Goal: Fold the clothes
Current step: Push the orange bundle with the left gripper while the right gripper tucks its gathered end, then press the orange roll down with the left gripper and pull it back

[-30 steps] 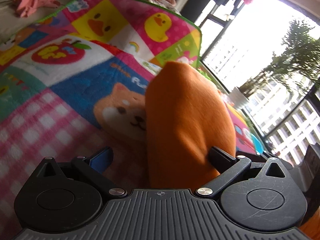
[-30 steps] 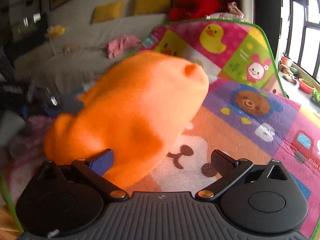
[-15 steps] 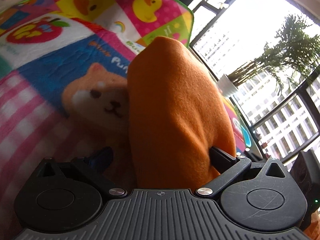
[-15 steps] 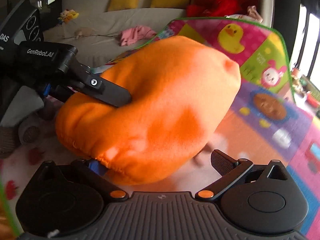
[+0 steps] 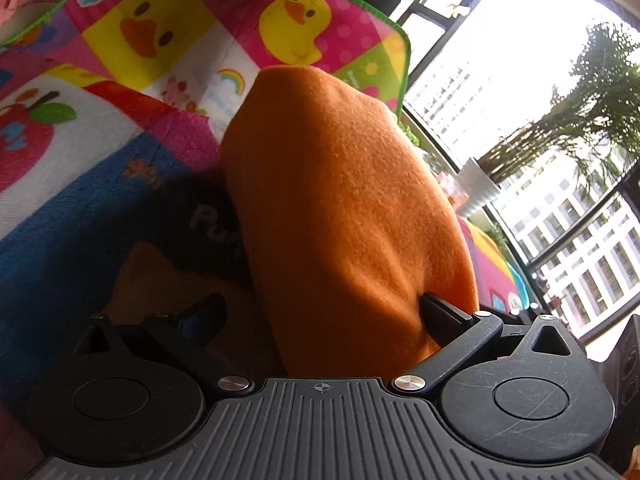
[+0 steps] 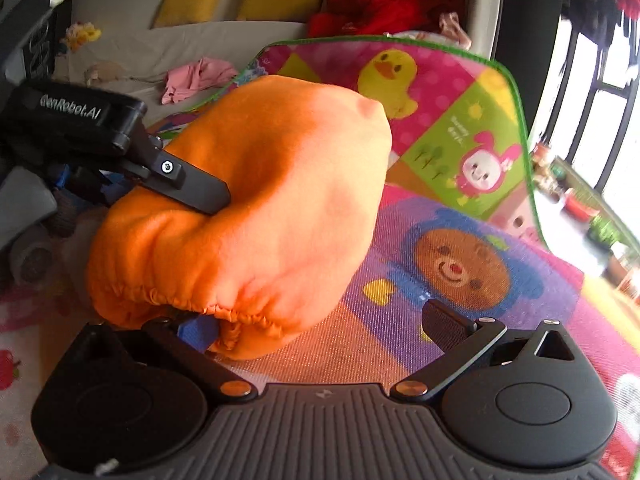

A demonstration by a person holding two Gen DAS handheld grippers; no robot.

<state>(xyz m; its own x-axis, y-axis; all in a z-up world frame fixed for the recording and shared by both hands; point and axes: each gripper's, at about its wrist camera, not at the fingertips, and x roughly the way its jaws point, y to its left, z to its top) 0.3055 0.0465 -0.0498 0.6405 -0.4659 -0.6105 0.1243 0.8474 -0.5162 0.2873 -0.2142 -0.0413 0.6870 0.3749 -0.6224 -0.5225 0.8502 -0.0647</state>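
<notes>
Only right view shows orange garment (image 6: 256,208) elastic hem; both hand-held grippers spread wide, garment bulging between fingers.

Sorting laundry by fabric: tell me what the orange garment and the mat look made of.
Orange garment: looks like fleece, matte and fuzzy, with a visible nap and a gathered elastic hem.
Mat: probably a printed woven or plastic-coated sheet; fine weave grain shows near the bear, with slight sheen and green edge binding.
</notes>
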